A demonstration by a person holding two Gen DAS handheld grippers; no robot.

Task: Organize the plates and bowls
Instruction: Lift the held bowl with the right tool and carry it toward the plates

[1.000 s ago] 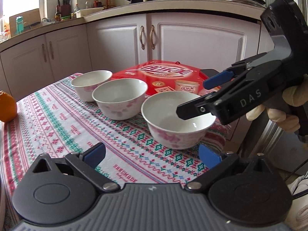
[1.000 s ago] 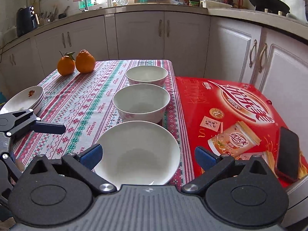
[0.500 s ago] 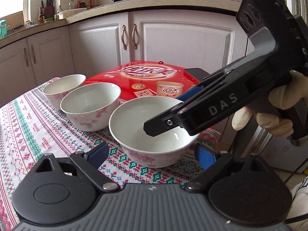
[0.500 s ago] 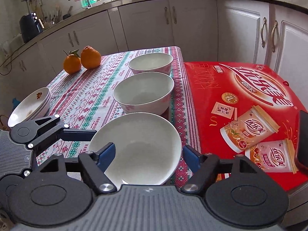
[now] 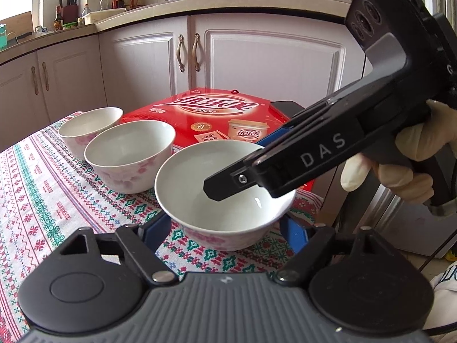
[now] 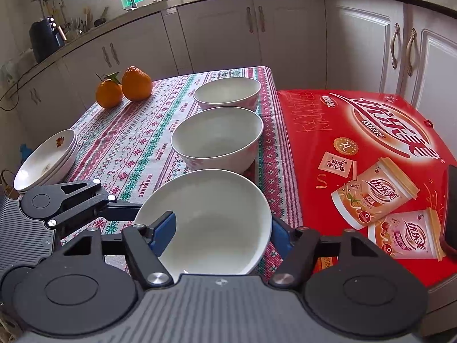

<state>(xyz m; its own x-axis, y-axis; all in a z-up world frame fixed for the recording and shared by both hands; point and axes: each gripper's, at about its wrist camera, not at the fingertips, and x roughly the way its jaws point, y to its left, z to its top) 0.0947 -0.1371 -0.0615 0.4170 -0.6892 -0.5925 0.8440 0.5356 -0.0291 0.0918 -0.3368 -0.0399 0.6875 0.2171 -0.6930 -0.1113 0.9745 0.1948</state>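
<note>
Three white bowls with pink flower print stand in a row on the bench, on the patterned tablecloth (image 6: 137, 154), along its edge beside a big red gift box (image 6: 371, 148). Nearest bowl (image 6: 211, 217) is at the near end of the row, middle bowl (image 6: 217, 140) just behind it, far bowl (image 6: 227, 93) beyond that.

Right claw (image 6: 220, 233) is clamped on the nearest bowl: one blue pad (image 6: 164, 233) inside the rim on the left, the other finger outside the wall on the right, jaws at their tightest. A gloved hand (image 5: 400, 165) holds its handle.

Left claw (image 5: 225, 233) straddles the same bowl from the other side, jaws closing, blue pads low on either side of the bowl wall; cannot tell from either view if they press on it yet.

Stack of shallow plates (image 6: 47, 163) with a small flower motif sits at the left edge of the bench, well apart from the bowls. Two oranges (image 6: 125, 87) at the far left corner. Dark phone (image 6: 450, 208) lies on the red box at the right edge. White kitchen cabinets (image 6: 217, 34) behind.
</note>
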